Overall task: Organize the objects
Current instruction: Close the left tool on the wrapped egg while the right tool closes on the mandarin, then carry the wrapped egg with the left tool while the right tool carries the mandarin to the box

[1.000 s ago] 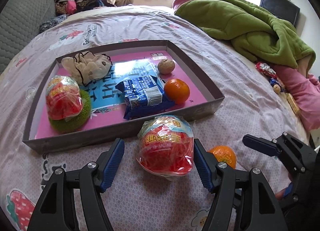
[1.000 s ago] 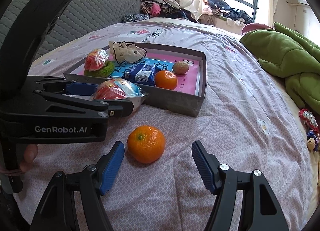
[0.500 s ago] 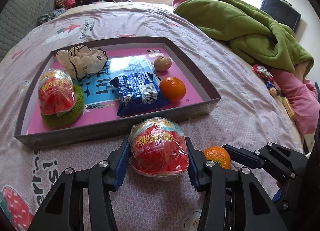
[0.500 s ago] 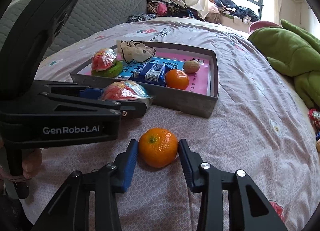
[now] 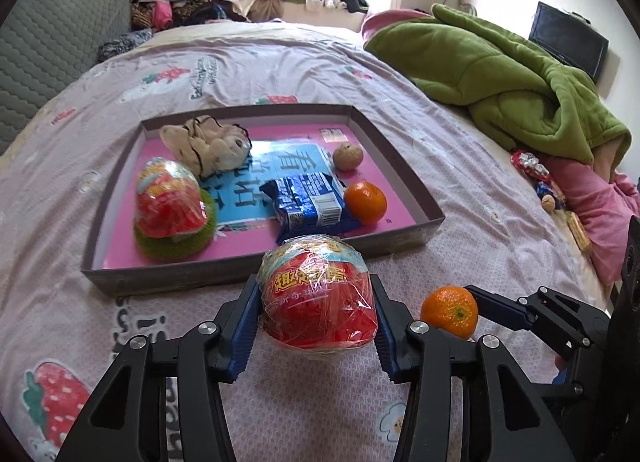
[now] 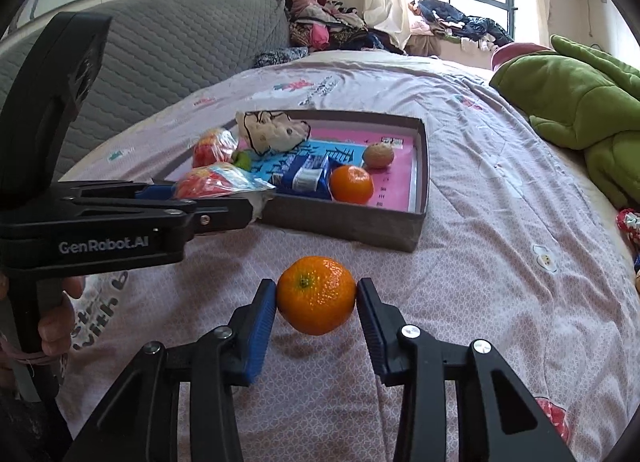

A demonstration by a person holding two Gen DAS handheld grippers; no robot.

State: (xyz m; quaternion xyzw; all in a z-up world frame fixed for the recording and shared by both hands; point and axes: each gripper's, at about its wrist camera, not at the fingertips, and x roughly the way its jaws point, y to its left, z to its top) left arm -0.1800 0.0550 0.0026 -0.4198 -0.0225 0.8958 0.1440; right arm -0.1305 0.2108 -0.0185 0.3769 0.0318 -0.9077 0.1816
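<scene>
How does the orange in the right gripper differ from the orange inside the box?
The held orange is clamped between the right gripper fingers, outside the box; the boxed orange lies free on the pink floor beside a blue packet. The held one shows its stem end. Both are round and bright orange.

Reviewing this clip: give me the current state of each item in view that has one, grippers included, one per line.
left gripper: jaws shut on the red wrapped snack.
right gripper: jaws shut on the loose orange.
red wrapped snack: gripped, in front of the box.
loose orange: gripped, outside the box.
box: open-topped, holding items.
second red snack: in the box, resting on a green pad.
blue packet: in the box, sealed.
boxed orange: in the box, beside the blue packet.
</scene>
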